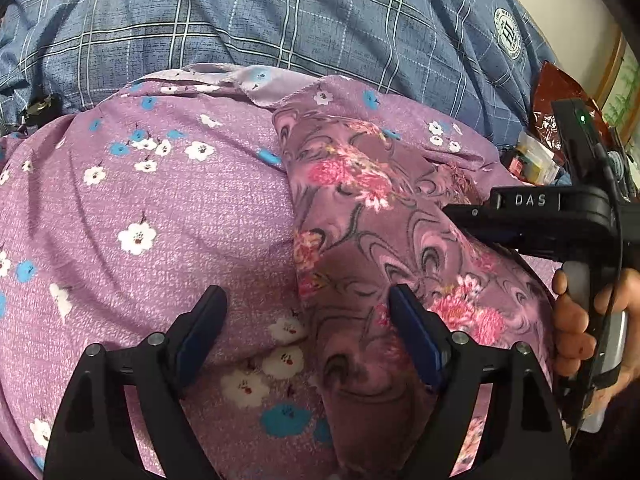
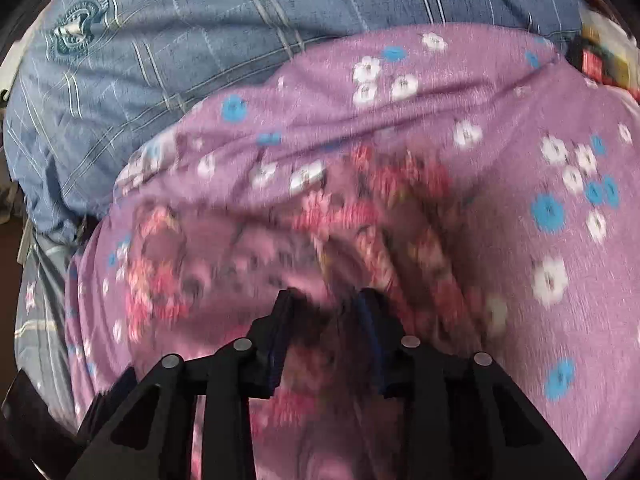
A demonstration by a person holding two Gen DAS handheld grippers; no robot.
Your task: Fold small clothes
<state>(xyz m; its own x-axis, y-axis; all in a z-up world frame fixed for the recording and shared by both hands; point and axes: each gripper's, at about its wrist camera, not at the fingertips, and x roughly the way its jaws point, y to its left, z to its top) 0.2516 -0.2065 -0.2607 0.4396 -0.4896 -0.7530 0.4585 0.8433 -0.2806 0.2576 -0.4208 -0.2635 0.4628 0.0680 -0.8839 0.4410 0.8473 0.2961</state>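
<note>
A mauve garment with pink flowers and grey swirls (image 1: 372, 216) lies bunched on a larger lilac cloth with white and blue blossoms (image 1: 120, 200). My left gripper (image 1: 308, 308) is open above the two cloths, its right finger over the mauve garment's edge. My right gripper (image 1: 460, 216) shows at the right of the left wrist view, held by a hand, its tip on the mauve garment. In the blurred right wrist view my right gripper (image 2: 328, 300) has its fingers partly closed around a fold of the mauve garment (image 2: 340, 220), on the lilac cloth (image 2: 540, 120).
A blue plaid bedcover (image 1: 280, 12) lies under and behind the cloths, with a round emblem (image 1: 508, 34); it also shows in the right wrist view (image 2: 200, 20). Packets and small boxes (image 1: 536, 152) sit at the far right.
</note>
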